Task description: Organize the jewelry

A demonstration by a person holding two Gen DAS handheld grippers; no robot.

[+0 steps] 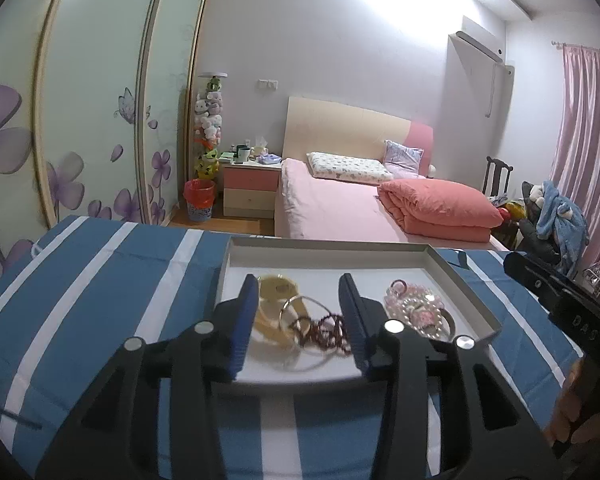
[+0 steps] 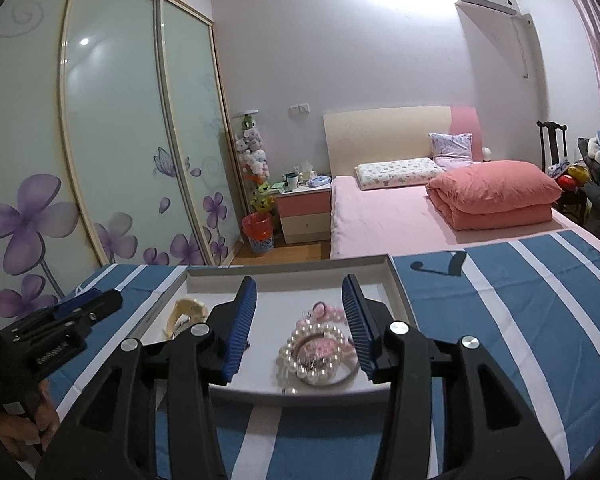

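Note:
A shallow white tray lies on a blue-and-white striped cloth and holds jewelry. In the left wrist view a gold watch, thin bangles and a dark red bead bracelet lie between the fingers of my open left gripper, which hovers over them. To the right lie a pearl bracelet and pink beads. In the right wrist view my open right gripper hovers over the pearl bracelet and pink beads; the gold watch and the tray's far wall show there too.
The striped cloth covers the work surface around the tray. Behind it stands a pink bed with pillows and a folded quilt, a bedside table, a wardrobe with flower doors and a chair.

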